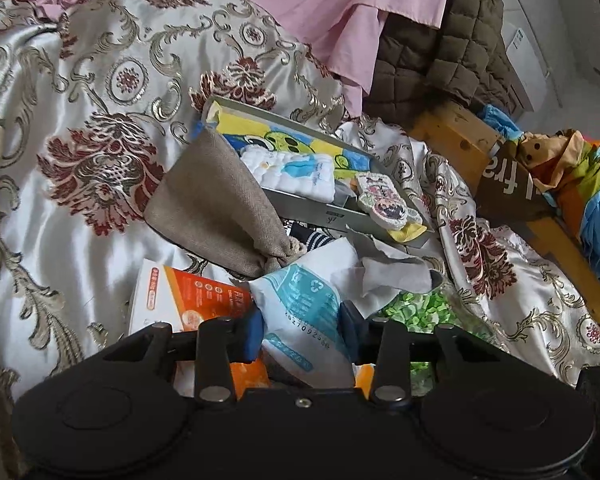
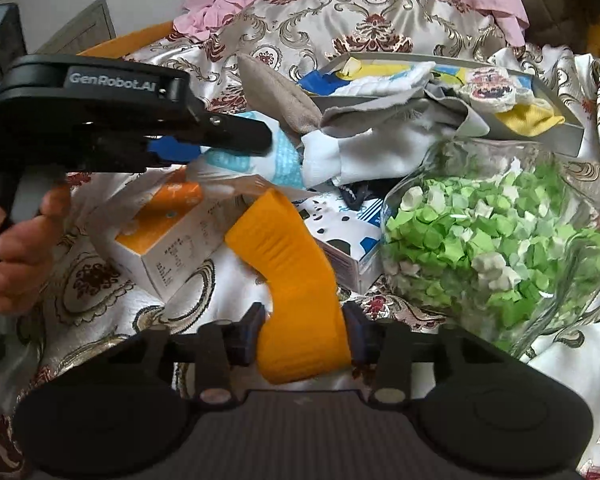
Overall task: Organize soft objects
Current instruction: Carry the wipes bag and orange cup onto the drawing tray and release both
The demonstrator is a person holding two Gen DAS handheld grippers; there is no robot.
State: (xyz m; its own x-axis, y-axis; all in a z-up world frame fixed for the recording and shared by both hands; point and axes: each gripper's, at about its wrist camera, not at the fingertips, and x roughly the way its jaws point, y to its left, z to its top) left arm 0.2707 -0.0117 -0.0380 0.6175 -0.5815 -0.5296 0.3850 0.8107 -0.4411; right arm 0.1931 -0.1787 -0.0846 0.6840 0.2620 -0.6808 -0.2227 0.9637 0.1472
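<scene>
On the bed, over a gold-and-maroon brocade bedspread (image 1: 80,92), both hand-held grippers work the same clutter of soft items.

Left gripper (image 1: 300,330): jaws drawn narrow onto a white-and-teal plastic pouch (image 1: 304,300), which is pinched near its printed lower edge. The grip sits low on the pouch, apparently so the crumpled upper part hangs free of the neighbouring items. In the right wrist view the same gripper (image 2: 236,142) enters from the left, with the person's hand (image 2: 24,236) on its handle.

Right gripper (image 2: 304,336): jaws closed on one end of an orange sponge-like pad (image 2: 288,264). The pad curves up and away from the jaws, its far end lying against a white-and-orange carton (image 2: 168,240). An end grip probably leaves the rest of the pad free to be laid flat.

Containers:
- Grey shallow box (image 1: 332,216), set just beyond the pile. It holds a yellow-and-blue cartoon cloth (image 1: 284,140), a folded white cloth (image 1: 288,172) and a round embroidered patch (image 1: 384,200) at the near right corner, with a yellow sock (image 2: 528,118) under it. This box appears to be the collection point.
- Clear glass bowl (image 2: 576,300), just right of the pad, filled with green and white folded paper stars (image 2: 480,232).

A tan drawstring bag (image 1: 216,208) leans on the box's near-left edge. Grey-white cloth (image 2: 380,156) lies crumpled between box and bowl, not yet sorted.
</scene>
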